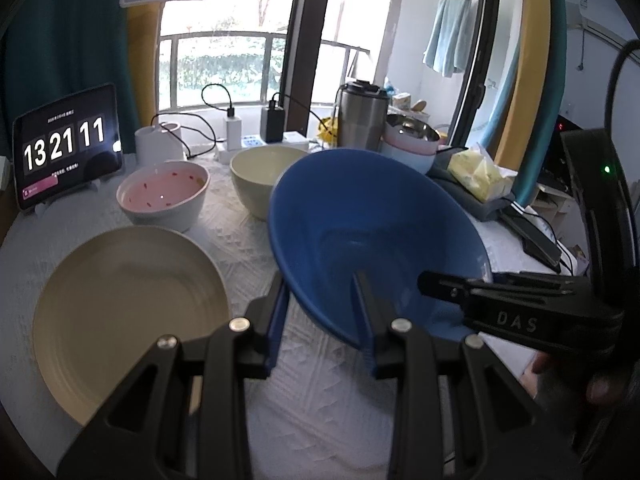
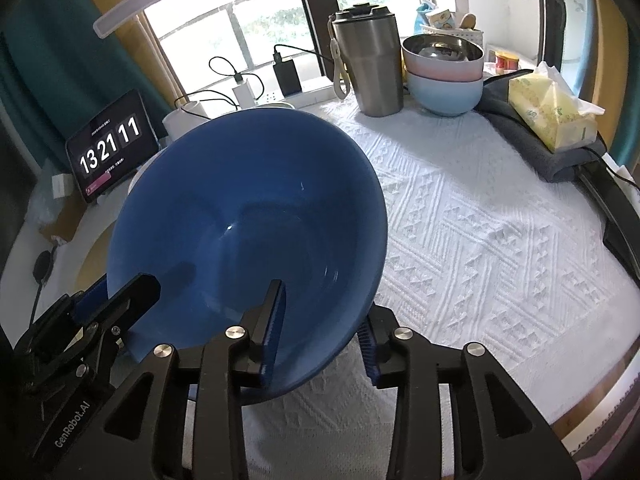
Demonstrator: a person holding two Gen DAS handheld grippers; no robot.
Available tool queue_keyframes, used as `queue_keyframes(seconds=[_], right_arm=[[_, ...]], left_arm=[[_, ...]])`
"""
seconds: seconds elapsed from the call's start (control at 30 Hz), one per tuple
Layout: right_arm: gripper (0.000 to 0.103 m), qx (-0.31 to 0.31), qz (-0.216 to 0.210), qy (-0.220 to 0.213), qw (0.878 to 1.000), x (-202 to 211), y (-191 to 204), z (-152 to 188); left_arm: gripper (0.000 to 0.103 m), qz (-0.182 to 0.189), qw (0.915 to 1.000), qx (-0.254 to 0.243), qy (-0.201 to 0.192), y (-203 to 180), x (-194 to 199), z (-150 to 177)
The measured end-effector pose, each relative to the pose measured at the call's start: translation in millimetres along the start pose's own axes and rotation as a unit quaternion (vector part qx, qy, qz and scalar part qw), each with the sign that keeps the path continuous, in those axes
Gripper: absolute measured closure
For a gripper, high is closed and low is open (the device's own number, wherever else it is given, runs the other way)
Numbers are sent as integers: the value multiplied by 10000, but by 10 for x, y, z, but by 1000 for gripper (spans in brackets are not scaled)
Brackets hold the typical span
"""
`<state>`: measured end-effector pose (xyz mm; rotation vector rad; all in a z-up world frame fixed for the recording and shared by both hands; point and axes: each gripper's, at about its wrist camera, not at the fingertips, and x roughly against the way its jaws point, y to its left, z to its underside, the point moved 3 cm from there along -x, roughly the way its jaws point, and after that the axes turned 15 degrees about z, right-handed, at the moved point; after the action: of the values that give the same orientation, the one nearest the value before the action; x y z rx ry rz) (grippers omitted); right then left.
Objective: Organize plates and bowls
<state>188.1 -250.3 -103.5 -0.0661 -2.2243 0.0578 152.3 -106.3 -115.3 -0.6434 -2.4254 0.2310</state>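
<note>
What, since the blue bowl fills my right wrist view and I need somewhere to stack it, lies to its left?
Observer: A cream plate lies flat just left of the blue bowl.
Operator: Any bowls beyond that plate?
Observer: Yes, a pink-lined bowl stands upright behind the plate.
Operator: Anything else hidden from me?
Observer: A cream bowl stands to the right of the pink-lined bowl, partly behind the blue bowl's far rim.
</note>
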Motion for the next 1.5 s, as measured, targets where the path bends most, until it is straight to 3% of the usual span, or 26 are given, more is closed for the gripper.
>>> queue_keyframes(seconds=[0.17, 0.63, 1.5], right_arm=[[58, 51, -41, 55, 10000, -14, 31, -9], [58, 37, -36, -16, 10000, -19, -86, -105], [58, -5, -95, -276, 9996, 12, -210, -342]], left_arm=[[71, -30, 10000, 20, 19, 20, -2, 5], [70, -44, 9997, 152, 199, 88, -10, -20], [69, -343, 9991, 253, -86, 287, 161, -269]])
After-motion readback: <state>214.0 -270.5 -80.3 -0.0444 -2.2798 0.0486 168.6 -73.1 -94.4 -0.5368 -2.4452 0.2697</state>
